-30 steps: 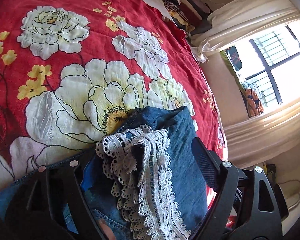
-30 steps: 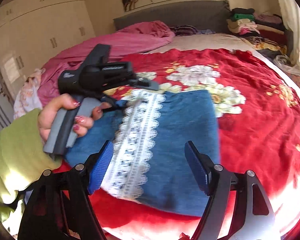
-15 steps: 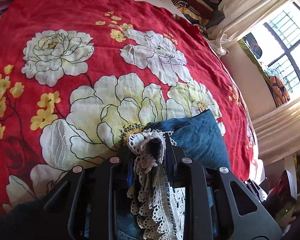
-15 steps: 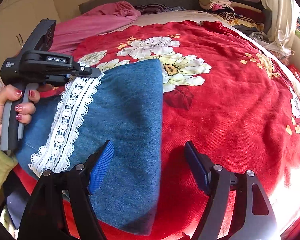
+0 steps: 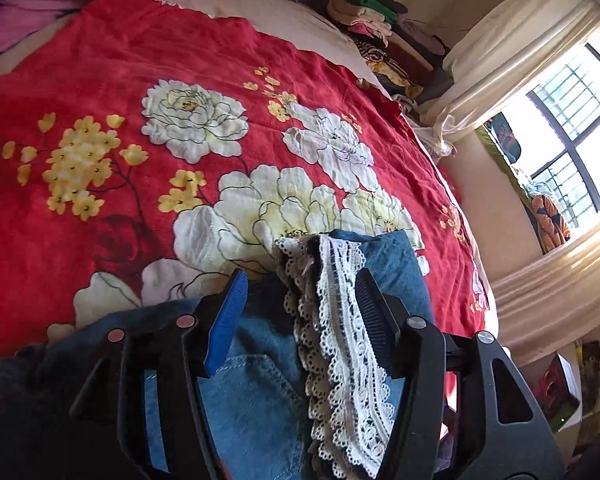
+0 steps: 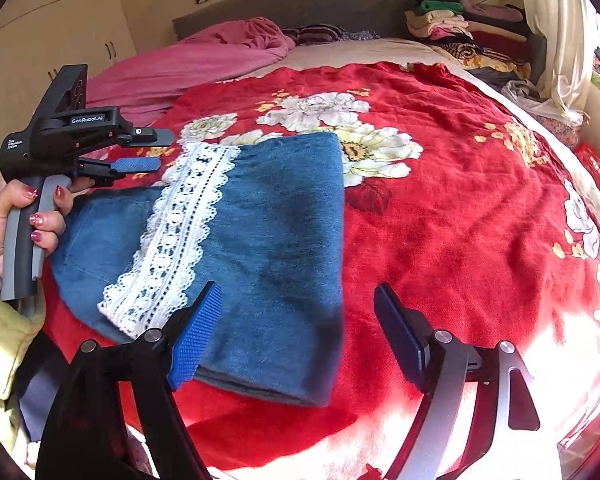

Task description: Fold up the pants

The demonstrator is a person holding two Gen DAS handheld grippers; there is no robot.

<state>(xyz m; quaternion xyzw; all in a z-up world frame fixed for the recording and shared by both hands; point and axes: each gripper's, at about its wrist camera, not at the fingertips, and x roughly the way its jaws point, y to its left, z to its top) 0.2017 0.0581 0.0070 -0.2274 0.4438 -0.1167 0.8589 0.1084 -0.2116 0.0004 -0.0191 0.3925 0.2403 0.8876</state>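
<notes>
Blue denim pants (image 6: pixel 276 232) with a white lace trim (image 6: pixel 180 224) lie folded on the red flowered bedspread (image 6: pixel 460 200). My left gripper (image 6: pixel 162 150), held by a hand (image 6: pixel 4 220), hovers over the lace's far end. In the left wrist view its jaws (image 5: pixel 300 280) are opening. The lace (image 5: pixel 340 320) lies loose between them, leaning against the right finger, and the left pad is clear of it. My right gripper (image 6: pixel 298 292) stands open just above the pants' near edge, gripping nothing.
A pink blanket (image 6: pixel 204 64) is bunched at the bed's head. Stacked clothes (image 6: pixel 444 16) sit at the far right corner, beside curtains and a window (image 5: pixel 568 128). Wardrobe doors (image 6: pixel 60 32) stand to the left. Bare bedspread lies right of the pants.
Half a second ago my left gripper was shut on the lace; now its jaws have parted and it has drawn back slightly. The right gripper stays open and has barely shifted.
</notes>
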